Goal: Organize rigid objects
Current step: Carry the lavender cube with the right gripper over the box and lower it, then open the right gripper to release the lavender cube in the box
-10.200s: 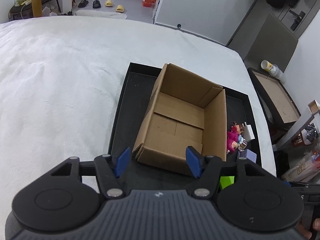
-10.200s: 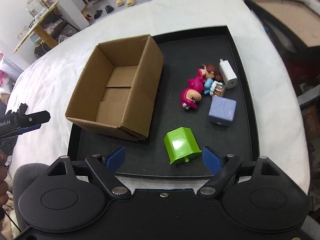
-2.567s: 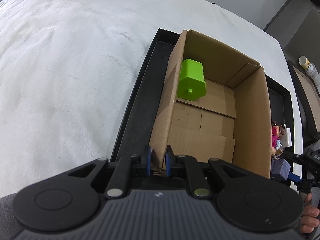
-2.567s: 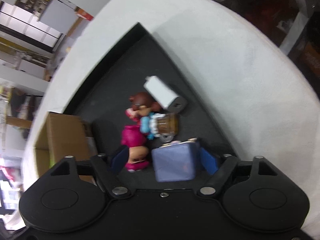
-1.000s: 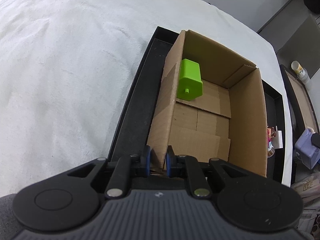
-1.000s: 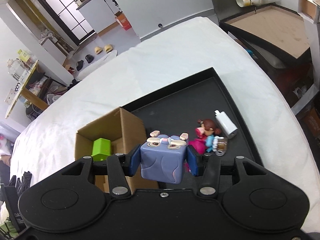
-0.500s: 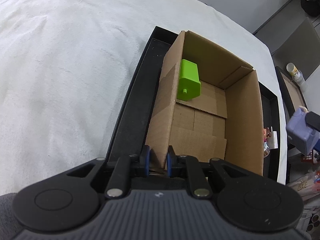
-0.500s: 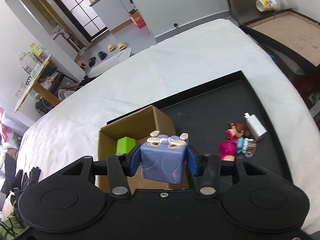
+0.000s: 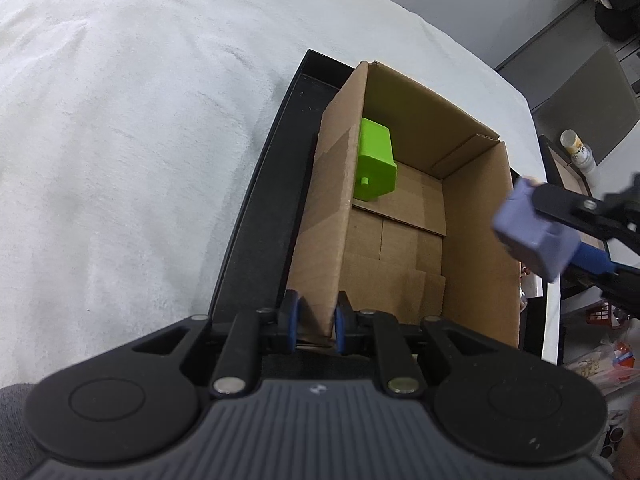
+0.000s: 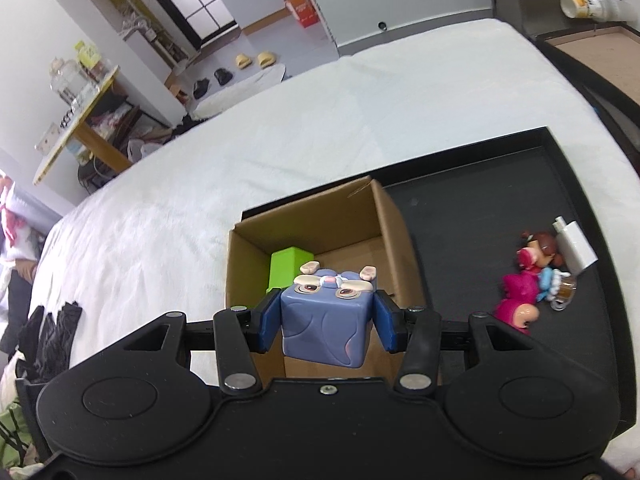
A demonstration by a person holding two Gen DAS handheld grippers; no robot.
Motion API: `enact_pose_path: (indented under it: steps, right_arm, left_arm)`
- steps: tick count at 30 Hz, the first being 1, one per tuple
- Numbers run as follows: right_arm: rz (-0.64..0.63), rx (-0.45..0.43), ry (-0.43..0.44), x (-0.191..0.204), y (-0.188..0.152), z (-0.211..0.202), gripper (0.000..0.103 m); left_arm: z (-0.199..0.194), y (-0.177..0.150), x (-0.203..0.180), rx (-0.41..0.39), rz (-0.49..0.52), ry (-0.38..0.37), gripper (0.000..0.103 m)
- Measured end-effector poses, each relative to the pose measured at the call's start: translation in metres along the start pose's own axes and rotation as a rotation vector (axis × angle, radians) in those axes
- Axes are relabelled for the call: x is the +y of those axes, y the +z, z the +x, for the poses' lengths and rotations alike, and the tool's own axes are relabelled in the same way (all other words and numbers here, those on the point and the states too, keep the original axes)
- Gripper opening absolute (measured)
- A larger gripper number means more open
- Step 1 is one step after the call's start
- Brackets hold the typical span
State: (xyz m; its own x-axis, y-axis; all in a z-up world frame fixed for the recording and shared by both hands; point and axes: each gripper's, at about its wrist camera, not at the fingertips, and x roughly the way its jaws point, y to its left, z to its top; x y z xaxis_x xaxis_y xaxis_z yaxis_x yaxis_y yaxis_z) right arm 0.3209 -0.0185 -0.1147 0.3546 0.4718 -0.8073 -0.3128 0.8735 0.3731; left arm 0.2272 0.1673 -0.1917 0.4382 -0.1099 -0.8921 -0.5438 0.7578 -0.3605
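An open cardboard box (image 9: 472, 236) stands on a black tray (image 9: 260, 184). A green block (image 9: 376, 166) lies inside against its left wall. My left gripper (image 9: 314, 322) is shut on the box's near left wall. My right gripper (image 10: 326, 322) is shut on a purple cube toy with a face (image 10: 326, 320) and holds it above the box's near edge; the green block (image 10: 288, 270) shows behind it. In the left wrist view the purple cube (image 9: 528, 232) hangs at the box's right wall.
On the tray (image 10: 480, 216) right of the box lie small doll figures (image 10: 528, 280) and a white charger (image 10: 576, 246). White cloth (image 9: 120, 160) covers the table. A second dark tray and a cup (image 10: 580, 4) sit at far right.
My right gripper has carried the purple cube left from the tray toward the box, now over its edge. The left gripper keeps its hold on the box wall.
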Motion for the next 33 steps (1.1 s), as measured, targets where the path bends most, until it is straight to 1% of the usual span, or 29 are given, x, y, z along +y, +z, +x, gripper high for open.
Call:
enact_pose_path:
  steps: [14, 18, 20, 21, 26, 33]
  right_arm:
    - [-0.035, 0.098, -0.002, 0.027, -0.012, 0.052, 0.047]
    - [-0.021, 0.139, 0.021, 0.031, -0.015, 0.061, 0.049]
    - [-0.014, 0.138, 0.054, 0.032, -0.015, 0.059, 0.050]
    - [-0.014, 0.134, 0.065, 0.032, -0.015, 0.057, 0.052]
    - [-0.017, 0.137, 0.094, 0.026, -0.013, 0.047, 0.053]
    - [-0.010, 0.123, 0.107, 0.017, -0.012, 0.028, 0.053]
  left_arm:
    - [0.001, 0.004, 0.005, 0.025, -0.004, -0.027, 0.017]
    - [0.002, 0.006, 0.005, 0.031, 0.005, -0.024, 0.017]
    - [0.003, 0.006, 0.004, 0.034, 0.006, -0.021, 0.017]
    - [0.004, 0.006, 0.004, 0.036, 0.002, -0.016, 0.017]
    - [0.004, 0.007, 0.001, 0.031, 0.006, -0.008, 0.017]
    - [0.004, 0.005, -0.001, 0.025, 0.010, 0.002, 0.017]
